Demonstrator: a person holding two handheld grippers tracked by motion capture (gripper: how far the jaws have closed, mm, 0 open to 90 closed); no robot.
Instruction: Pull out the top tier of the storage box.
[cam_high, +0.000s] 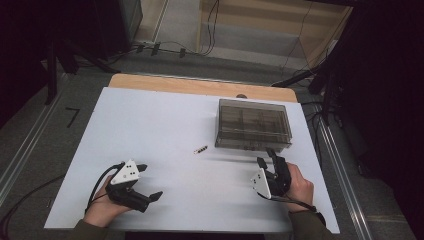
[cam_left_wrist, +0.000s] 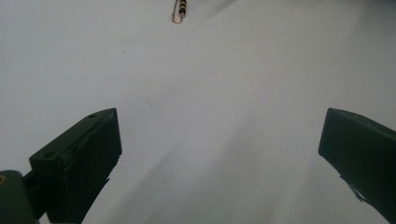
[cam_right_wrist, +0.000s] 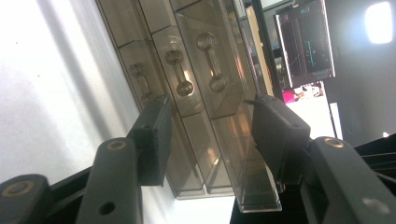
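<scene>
Table (cam_high: 150, 125), white sheet over a wooden top; bears all items below; smoked clear compartment box (cam_high: 253, 124), lid down, standing just beyond the right gripper (cam_high: 266, 159); judged state of work: box appears closed and in place, nothing lifted, one small piece not yet dealt with; right gripper, jaws partly spread, framing the near wall of the box (cam_right_wrist: 205, 98) in the right gripper view, pads apparently not pressing on it, nothing pinched; left gripper (cam_high: 149, 181), jaws spread wide, empty, low over bare sheet; safety pin with dark beads (cam_high: 200, 149), lying loose on the sheet, ahead of the left gripper and well apart from it (cam_left_wrist: 179, 11), left of the right gripper, near the box front
</scene>
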